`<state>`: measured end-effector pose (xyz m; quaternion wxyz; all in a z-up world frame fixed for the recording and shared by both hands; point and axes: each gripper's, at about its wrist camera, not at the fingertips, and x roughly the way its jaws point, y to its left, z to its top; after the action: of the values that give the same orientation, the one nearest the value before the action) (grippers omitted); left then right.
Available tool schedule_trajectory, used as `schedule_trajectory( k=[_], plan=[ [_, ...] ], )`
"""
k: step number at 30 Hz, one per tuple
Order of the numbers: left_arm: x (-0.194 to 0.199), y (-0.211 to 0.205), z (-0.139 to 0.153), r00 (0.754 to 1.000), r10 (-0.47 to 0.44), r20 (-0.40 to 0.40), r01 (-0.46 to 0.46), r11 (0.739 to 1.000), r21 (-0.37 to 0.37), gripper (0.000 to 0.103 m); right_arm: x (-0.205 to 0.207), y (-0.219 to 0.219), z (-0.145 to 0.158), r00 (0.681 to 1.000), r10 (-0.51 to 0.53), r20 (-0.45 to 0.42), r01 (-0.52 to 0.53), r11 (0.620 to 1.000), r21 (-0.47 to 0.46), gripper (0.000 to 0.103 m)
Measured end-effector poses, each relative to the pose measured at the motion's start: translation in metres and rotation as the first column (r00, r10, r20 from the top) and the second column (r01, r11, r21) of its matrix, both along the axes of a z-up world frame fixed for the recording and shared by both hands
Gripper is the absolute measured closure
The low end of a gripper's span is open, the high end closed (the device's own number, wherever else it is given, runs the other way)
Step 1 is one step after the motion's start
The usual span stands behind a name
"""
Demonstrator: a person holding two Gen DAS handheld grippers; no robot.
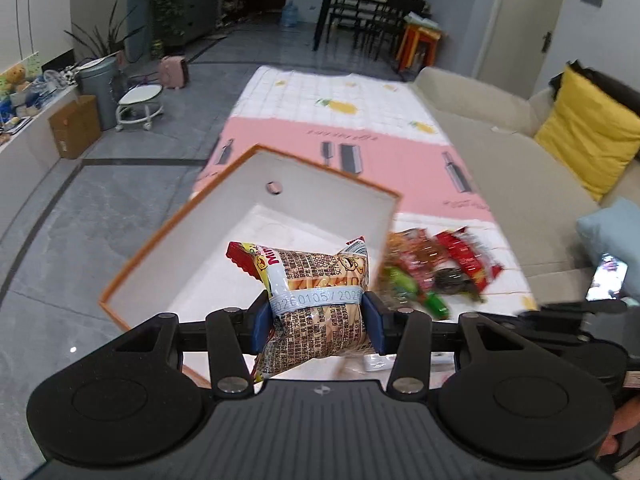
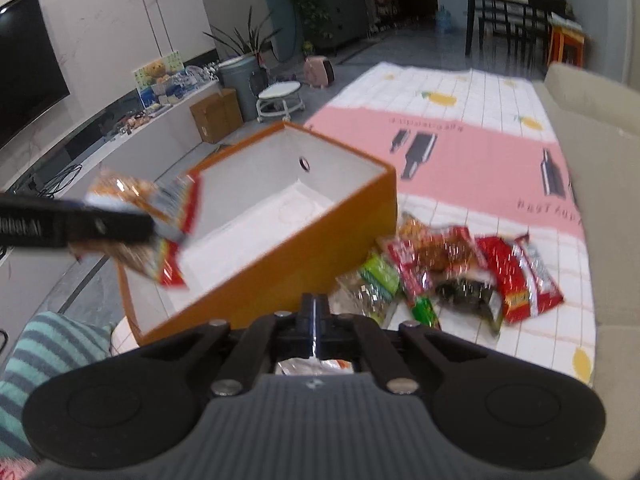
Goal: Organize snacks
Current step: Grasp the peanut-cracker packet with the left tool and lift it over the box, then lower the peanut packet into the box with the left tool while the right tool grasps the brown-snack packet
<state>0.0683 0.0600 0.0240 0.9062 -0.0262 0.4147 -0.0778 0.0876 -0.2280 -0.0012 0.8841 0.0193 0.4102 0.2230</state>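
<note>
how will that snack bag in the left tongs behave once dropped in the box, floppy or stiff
Likely floppy: the snack bag is pinched narrow where the left tongs squeeze it. Probably light, as its ends puff out unsupported. It should slump flat in the box, not roll.

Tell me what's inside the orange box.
The orange box shows only bare white floor and walls, no snacks. The held snack packet in the left gripper covers its near part.

The snack packet [image 1: 316, 304] held in the left gripper [image 1: 318, 320] bears a date stamp reading "026.01.05 / 202", cut off at both ends; its smaller print is illegible; the mat's [image 2: 472, 148] lettering is blurred.
</note>
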Motion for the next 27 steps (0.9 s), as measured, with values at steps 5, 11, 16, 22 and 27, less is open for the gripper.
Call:
schedule_trajectory(
  k=[5,11,16,22,27],
  plan=[
    [0.023,0.012,-0.018,0.997,-0.003,-0.077,0.006,0.999,0.046,0.05,0.006,-0.021,-0.031,0.992,-0.038,-0.119,0.039,0.999,0.002,0.093],
    [0.038,0.022,-0.044,0.985,-0.023,-0.171,0.041,0.994,0.106,0.05,0.001,-0.026,-0.055,0.985,-0.066,-0.157,0.054,0.996,-0.075,0.051],
    [0.052,0.028,-0.062,0.967,-0.046,-0.25,0.083,0.987,0.14,0.049,-0.006,-0.026,-0.076,0.977,-0.064,-0.203,0.033,0.988,-0.149,0.041],
    [0.068,0.023,-0.075,0.936,-0.102,-0.336,0.179,0.962,0.208,0.049,-0.006,-0.02,-0.096,0.968,-0.049,-0.248,-0.001,0.981,-0.196,0.041],
    [0.077,0.017,-0.093,0.895,-0.143,-0.423,0.267,0.931,0.249,0.049,-0.005,-0.015,-0.102,0.964,-0.036,-0.264,-0.025,0.974,-0.225,0.056]
  ],
)
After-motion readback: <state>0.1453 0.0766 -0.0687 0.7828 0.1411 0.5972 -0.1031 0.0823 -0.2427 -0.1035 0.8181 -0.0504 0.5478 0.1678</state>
